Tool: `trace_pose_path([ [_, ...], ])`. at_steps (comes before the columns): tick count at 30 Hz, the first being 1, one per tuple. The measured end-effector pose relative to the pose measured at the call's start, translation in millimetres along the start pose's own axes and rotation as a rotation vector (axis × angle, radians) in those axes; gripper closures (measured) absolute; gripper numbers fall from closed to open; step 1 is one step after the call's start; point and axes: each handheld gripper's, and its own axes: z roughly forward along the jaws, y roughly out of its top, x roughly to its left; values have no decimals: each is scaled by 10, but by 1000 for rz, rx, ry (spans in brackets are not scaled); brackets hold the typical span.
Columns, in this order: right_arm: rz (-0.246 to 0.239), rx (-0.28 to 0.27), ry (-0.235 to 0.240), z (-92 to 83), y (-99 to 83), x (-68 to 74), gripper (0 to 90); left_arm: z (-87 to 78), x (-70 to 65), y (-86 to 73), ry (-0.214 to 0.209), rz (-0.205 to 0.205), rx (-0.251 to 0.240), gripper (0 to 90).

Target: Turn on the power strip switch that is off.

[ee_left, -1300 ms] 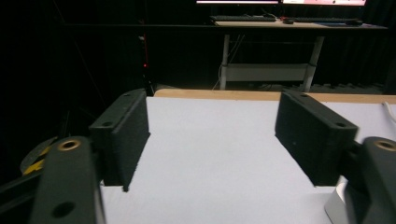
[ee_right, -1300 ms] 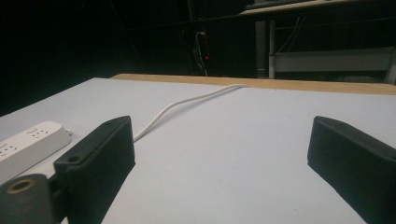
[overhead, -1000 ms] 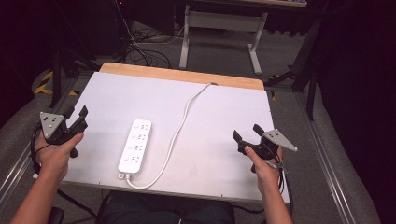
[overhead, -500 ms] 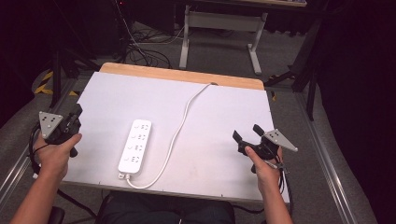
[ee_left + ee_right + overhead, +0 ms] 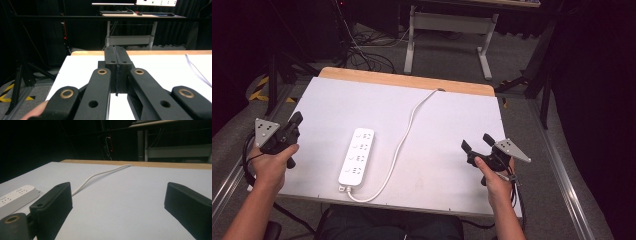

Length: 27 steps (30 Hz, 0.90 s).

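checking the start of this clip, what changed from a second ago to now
The left gripper has just closed its jaws; they were apart a second ago and now meet with nothing between them. The right gripper stays open, both hands stay at the table's sides, and the white power strip with its cord lies untouched.

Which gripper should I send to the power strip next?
Probably left: the left gripper sits nearer the power strip, though its fingers are shut. The right gripper is open but farther away.
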Motion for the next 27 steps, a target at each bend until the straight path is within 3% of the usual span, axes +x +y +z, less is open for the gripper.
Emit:
trace_pose_path([
  [5, 1, 1, 1, 0, -1, 0, 82, -9, -17, 27, -52, 32, 12, 900],
  [13, 2, 3, 1, 2, -4, 0, 85, 20, -38, 61, -106, 57, 140, 900],
  [21, 0, 6, 0, 9, -10, 3, 85, 68, -69, 78, -115, 69, 154, 900],
  [27, 3, 8, -3, 11, -13, 0, 85, 168, -127, 85, -155, 93, 173, 900],
])
